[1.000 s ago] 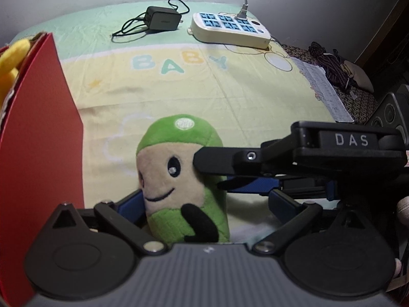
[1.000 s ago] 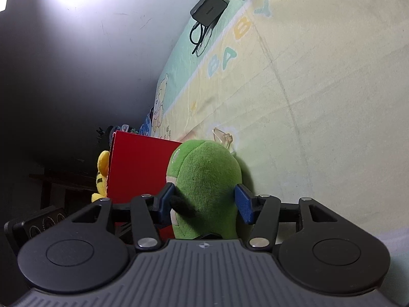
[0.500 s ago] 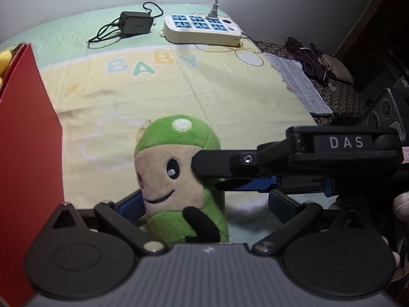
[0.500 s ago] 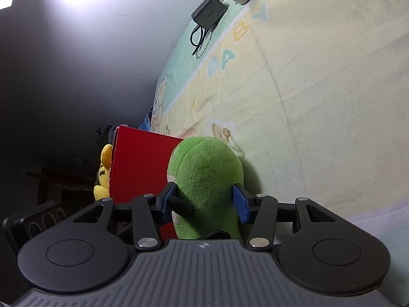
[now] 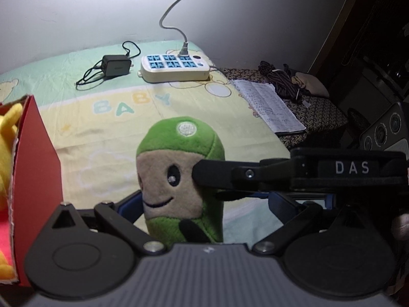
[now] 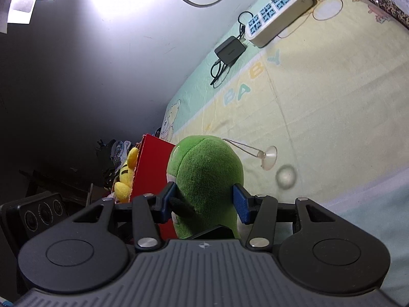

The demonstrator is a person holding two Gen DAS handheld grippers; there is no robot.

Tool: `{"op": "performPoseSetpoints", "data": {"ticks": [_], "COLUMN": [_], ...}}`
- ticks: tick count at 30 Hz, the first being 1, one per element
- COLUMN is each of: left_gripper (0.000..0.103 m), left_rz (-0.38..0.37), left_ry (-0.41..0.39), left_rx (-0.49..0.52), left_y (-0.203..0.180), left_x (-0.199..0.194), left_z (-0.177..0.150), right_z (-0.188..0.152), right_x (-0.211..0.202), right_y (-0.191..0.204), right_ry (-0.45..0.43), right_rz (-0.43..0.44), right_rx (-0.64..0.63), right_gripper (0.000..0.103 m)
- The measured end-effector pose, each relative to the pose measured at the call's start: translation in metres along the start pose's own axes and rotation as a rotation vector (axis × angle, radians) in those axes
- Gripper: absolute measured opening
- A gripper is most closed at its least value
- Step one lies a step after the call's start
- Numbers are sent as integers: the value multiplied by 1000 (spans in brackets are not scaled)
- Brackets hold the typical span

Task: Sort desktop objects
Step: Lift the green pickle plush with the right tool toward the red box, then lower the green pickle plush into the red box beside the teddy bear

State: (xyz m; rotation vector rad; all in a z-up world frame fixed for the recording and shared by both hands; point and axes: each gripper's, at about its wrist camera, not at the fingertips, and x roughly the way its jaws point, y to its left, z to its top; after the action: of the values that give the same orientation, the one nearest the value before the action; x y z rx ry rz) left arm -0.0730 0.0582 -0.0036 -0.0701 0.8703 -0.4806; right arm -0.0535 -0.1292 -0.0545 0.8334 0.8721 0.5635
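Note:
A green and beige plush toy (image 5: 179,179) with a smiling face hangs above the baby-print mat (image 5: 115,133). My right gripper (image 6: 204,198) is shut on the plush toy (image 6: 207,174), its blue pads pressing both sides. In the left wrist view a black finger (image 5: 230,175) of that gripper reaches in from the right across the toy's face. My left gripper (image 5: 204,200) stands wide open around the toy's lower body, its right pad well apart from it. A clear suction cup (image 6: 268,156) dangles on a string from the toy's top.
A red box (image 5: 35,179) holding a yellow plush (image 5: 7,128) stands at the left. A power strip (image 5: 176,67) and black charger (image 5: 116,65) lie by the far wall. A notebook (image 5: 268,107), dark clothes (image 5: 281,79) and a speaker (image 5: 383,130) are at the right.
Both grippers have risen with the plush toy, which now hangs off the mat. The right gripper's pads closed in slightly on it. The suction cup now swings free.

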Motion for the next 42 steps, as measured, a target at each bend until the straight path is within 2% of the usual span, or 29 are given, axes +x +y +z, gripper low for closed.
{"op": "performPoseSetpoints", "data": {"ticks": [4,10,19,29,34,42], "left_gripper": [100,100,100,100,100,100], "left_rz": [-4,-22,-68,-123,-109,-44], "left_ry": [-60,-130,-209,-283,-318,-366], "left_rx": [-5,2,18,24,28,17], "left_y": [2,17,65,116,138,177], "left_x": [-21,-53,-109,-156,-176,-206], "left_z": [2,1,-4,-18,-22,-28], "right_z": [-4,-7,-29,-58,-70,-84], "right_x": [-8,-9,4,28,41,73], "right_y": [17,37,89,140,164,194], "right_ry": [-42,-82,-159,-230,-257,-255], "right_rz": [18,68,101,94,108,160], "right_rx": [-54,-68,-113,-137,-158,-190], "right_gripper": [51,51,51,52,52,52]}}
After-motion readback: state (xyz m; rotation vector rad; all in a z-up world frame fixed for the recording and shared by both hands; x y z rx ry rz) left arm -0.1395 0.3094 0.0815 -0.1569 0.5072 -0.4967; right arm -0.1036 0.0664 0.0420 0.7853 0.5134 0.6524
